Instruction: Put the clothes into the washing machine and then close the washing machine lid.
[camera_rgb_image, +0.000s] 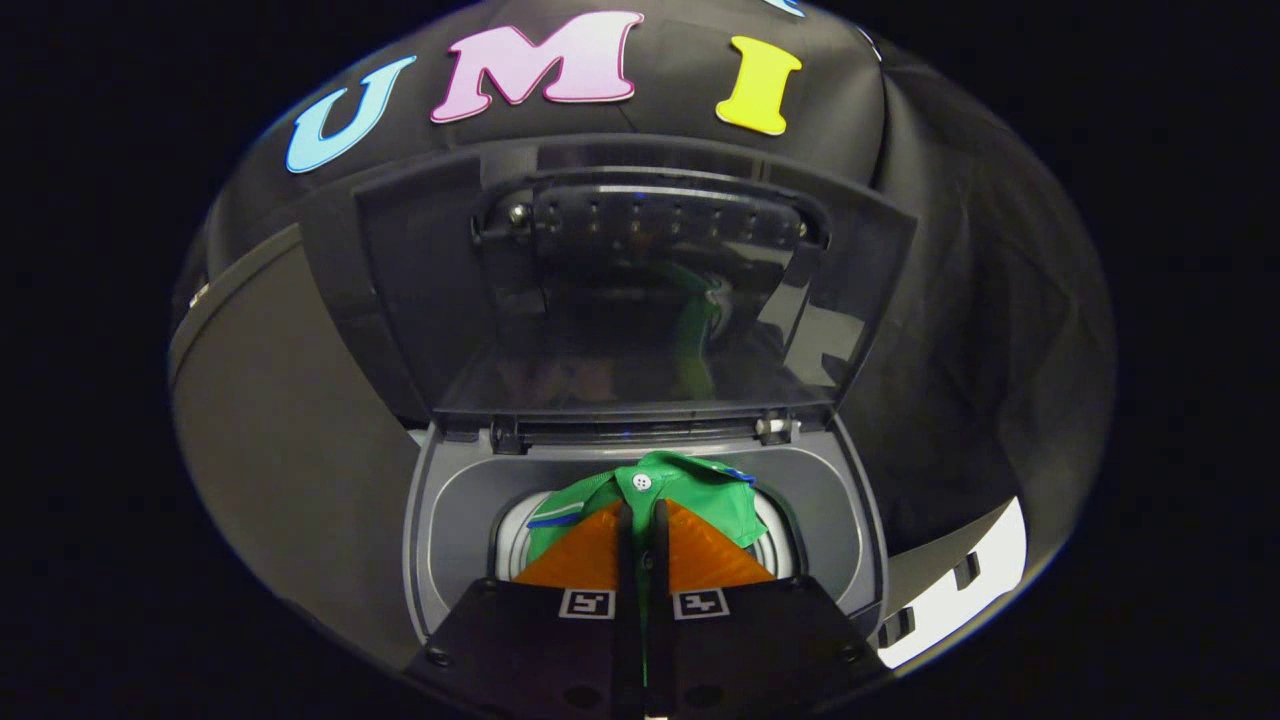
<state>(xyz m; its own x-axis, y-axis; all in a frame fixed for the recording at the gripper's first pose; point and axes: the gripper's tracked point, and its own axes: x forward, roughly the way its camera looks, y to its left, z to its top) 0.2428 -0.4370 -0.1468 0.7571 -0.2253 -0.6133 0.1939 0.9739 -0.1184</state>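
The green fabric garment with a white button and blue trim (690, 490) hangs over the round drum opening of the grey top-loading washing machine (455, 500), pinched between the fingers of the gripper (640, 520), which are drawn narrow and clamp the cloth. Behind them, the machine's dark translucent lid (640, 300) stands raised on its rear hinges.

Dim booth, sharp centre, fisheye bending at edges, and reflections glaring on the raised lid (640, 300).
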